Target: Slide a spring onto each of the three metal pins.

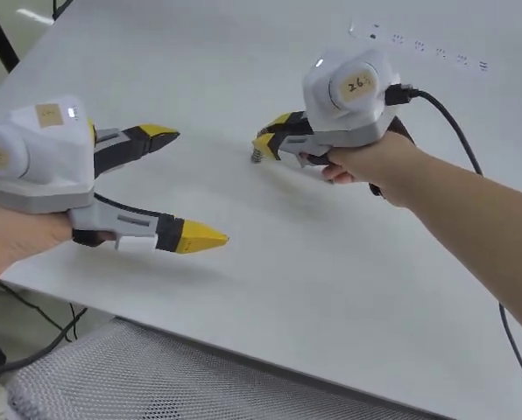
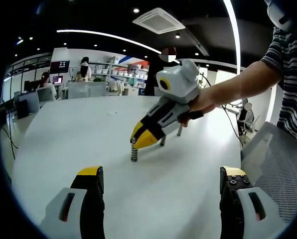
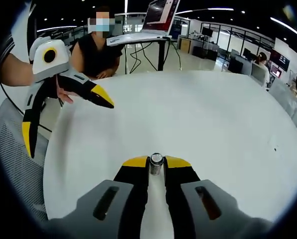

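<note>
Spring [image 2: 134, 153]: stands upright on the surface [image 1: 331, 289], its foot touching it.
Right tongs [image 2: 141, 139]: closed together on the spring, the yellow tips pinching its upper end.
Reason for hold: judged, a pinch at the top keeps the coil vertical so it can be steered down a pin. Whether a pin already sits inside cannot be told.
Second coil [image 2: 163, 141], third coil [image 2: 179, 130]: upright just beyond the spring, behind the right tongs. Too small to tell whether they sit on pins.
Left tongs [image 1: 178, 184]: wide apart and holding nothing, well apart from the spring, with the tips aimed toward it.
Reason for position: judged, a standby pose, ready to steady the spring.
Right hand [image 1: 366, 162]: the arm is stretched over the surface, the hand is wrapped round the handle, and the tongs slope down onto the spring.
Left hand [image 1: 16, 241]: grips its handle roughly level, on the near side of the spring.
</note>
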Available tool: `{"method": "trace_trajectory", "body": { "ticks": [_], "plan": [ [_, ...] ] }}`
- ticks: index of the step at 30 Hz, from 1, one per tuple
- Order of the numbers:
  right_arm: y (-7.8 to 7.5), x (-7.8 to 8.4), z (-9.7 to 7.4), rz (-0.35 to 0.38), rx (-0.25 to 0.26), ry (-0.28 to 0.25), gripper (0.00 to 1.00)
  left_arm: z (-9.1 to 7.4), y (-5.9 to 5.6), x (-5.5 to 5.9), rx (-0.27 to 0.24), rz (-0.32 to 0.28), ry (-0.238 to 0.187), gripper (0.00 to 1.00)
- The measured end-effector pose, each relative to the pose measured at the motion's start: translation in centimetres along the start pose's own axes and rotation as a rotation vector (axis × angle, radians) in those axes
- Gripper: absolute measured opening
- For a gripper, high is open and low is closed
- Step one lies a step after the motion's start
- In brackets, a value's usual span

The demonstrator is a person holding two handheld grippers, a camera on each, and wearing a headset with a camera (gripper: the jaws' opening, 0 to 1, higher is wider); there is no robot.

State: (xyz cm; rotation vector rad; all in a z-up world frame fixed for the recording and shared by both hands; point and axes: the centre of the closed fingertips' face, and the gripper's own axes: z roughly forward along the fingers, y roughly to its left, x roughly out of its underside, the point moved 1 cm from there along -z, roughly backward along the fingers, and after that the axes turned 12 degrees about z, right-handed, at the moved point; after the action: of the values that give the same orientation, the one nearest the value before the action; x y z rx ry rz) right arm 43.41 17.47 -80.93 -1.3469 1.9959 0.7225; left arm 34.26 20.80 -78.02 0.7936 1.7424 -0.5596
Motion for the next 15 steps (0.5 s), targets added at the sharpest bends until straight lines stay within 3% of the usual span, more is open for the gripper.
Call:
{"method": "trace_trajectory", "body": {
  "ticks": [11, 15],
  "plan": [
    [0.0, 0.0, 0.17, 0.012, 0.0, 0.002, 0.13, 0.0, -0.11, 0.14, 0.002, -0.003, 0.002, 0.96],
    [-0.09, -0.1, 0.29, 0.024, 0.001, -0.005, 0.18, -0.14, -0.14, 0.25, 0.002, -0.005, 0.007, 0.97]
  ]
}}
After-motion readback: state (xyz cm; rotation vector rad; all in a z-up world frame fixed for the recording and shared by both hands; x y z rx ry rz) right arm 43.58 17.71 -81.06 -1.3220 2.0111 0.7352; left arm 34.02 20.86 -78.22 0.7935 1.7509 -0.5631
